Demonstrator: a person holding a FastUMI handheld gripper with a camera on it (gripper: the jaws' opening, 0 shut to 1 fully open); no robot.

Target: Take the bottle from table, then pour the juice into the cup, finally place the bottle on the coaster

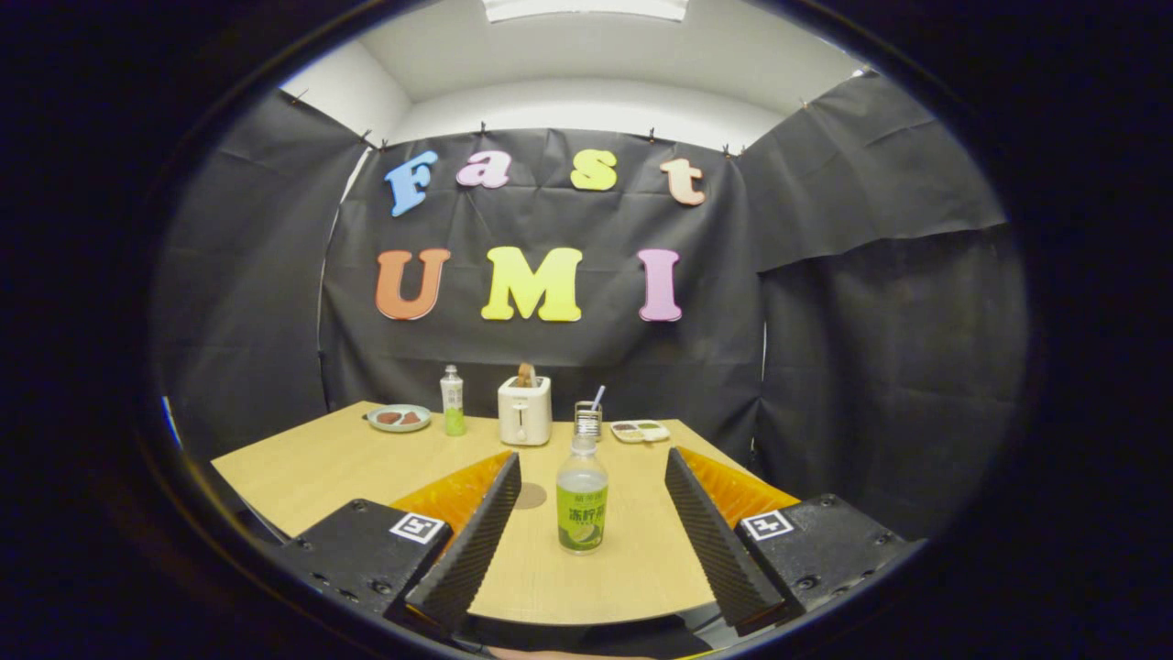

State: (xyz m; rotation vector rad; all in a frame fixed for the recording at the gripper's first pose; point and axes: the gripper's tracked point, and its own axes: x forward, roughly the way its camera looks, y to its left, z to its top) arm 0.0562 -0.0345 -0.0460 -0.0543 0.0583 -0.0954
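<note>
A clear bottle (582, 495) with pale juice and a green label stands upright on the wooden table (312, 467), between my two fingers and a little ahead of their roots. My gripper (593, 458) is open wide, and neither finger touches the bottle. A round brown coaster (530, 496) lies flat on the table just left of the bottle, partly hidden by the left finger. Beyond the bottle stands a glass cup (587, 419) with a straw in it.
At the far edge of the table stand a white toaster (524, 412) with bread in it, a second bottle (452, 401) and a plate (399, 418) with food to its left. A small divided dish (641, 430) lies right of the cup.
</note>
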